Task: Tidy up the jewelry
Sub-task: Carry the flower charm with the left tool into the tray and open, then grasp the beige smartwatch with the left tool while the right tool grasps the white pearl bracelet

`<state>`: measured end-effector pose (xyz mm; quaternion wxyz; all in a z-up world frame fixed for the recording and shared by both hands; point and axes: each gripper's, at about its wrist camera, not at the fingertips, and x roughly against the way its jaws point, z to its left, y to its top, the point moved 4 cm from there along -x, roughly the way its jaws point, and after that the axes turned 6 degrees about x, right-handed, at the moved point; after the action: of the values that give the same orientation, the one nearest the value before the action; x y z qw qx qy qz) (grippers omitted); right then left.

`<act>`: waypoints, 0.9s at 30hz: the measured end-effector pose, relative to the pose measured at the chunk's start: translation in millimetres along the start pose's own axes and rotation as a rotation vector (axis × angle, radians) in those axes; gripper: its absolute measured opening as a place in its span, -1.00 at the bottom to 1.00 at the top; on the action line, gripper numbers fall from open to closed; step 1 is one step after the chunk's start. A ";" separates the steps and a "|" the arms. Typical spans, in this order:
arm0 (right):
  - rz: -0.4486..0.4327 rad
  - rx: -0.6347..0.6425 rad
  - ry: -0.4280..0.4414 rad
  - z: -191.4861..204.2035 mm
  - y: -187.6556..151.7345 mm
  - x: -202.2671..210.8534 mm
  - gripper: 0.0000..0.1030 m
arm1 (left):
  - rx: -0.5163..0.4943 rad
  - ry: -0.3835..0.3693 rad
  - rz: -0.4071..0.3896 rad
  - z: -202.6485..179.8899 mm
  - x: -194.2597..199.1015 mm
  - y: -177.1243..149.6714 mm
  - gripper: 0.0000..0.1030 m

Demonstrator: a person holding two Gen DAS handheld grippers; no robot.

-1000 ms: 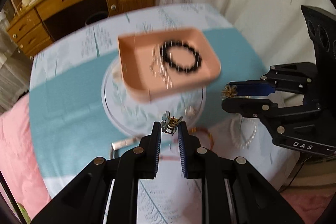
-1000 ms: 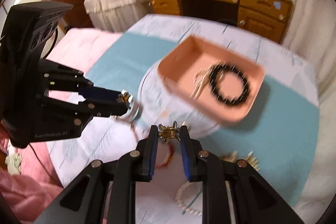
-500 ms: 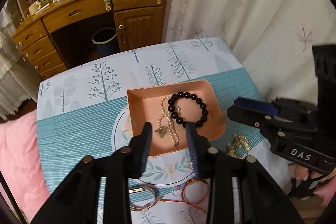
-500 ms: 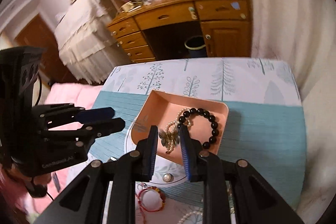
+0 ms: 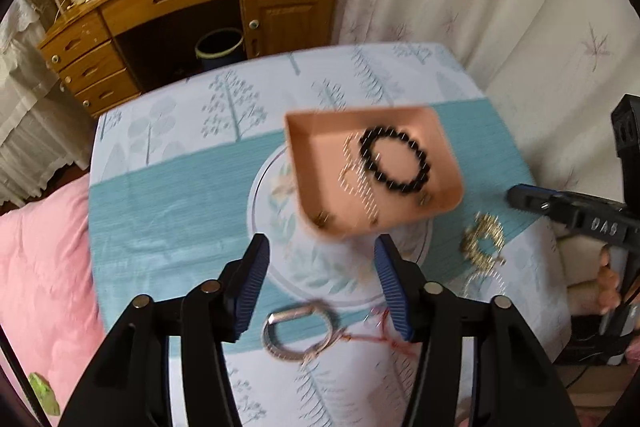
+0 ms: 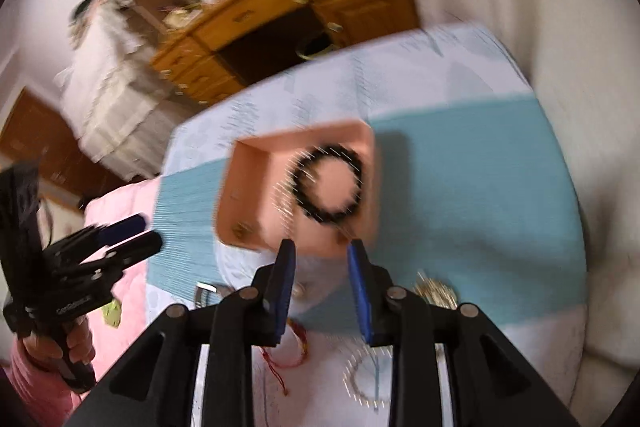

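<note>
A: Looking down your left hand-held gripper (image 5: 322, 255), you have its jaws apart and opening, with nothing between them. The pink tray (image 5: 442, 205) lies just beyond the fingertips, and the black bead bracelet (image 5: 394, 161) rests inside it beside a pale beaded strand.

B: And what is left outside the tray?

A: Three or four pieces on the bench (image 5: 172, 195). The silver bangle (image 5: 298, 331) lies below and between your left fingers, nearer you than the tray. A red cord bracelet (image 5: 380, 331) trails off its right side. The gold cluster (image 5: 482, 239) sits off to the right, just under your right hand-held gripper (image 6: 320, 251).

B: What about that right one?

A: Its jaws are narrower than the left's but also opening, and empty. From its own camera the tray is straight ahead past the tips, the gold cluster (image 6: 434, 293) just to the right of its right finger, and a pearl loop (image 6: 366, 379) close below.

B: So which hand goes where?

A: My judgement: your left is nearer the bangle, and you would need to pull back toward yourself and dip, since it lies behind the fingertips. The bangle is a flattened ring with its long side running across your view, so closing over one rim looks easier than spanning it. Your right is nearer the gold cluster. Blur hides finer detail.
</note>
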<state>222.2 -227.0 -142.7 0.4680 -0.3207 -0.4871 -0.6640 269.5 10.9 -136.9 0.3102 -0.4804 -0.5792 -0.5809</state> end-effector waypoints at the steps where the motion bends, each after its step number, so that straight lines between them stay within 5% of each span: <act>1: 0.012 -0.032 -0.008 -5.9 -7.7 -0.1 -0.43 | 0.002 0.013 0.017 4.5 -2.4 -8.1 0.18; 13: 0.128 -0.393 -0.095 -61.4 -102.9 -9.5 -0.42 | 0.099 0.089 0.201 42.8 -36.8 -70.8 0.37; 15: 0.126 -0.425 -0.117 -63.6 -113.5 -10.2 -0.42 | 0.118 0.090 0.208 46.0 -43.0 -75.4 0.55; 27: 0.059 -0.457 -0.255 -52.0 -145.0 -20.7 -0.42 | 0.120 0.034 0.238 42.6 -86.6 -90.7 0.58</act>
<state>95.8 -257.1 -227.8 0.3371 -0.5133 -0.3700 -0.6971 224.7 47.6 -256.0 0.4152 -0.5163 -0.5464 -0.5123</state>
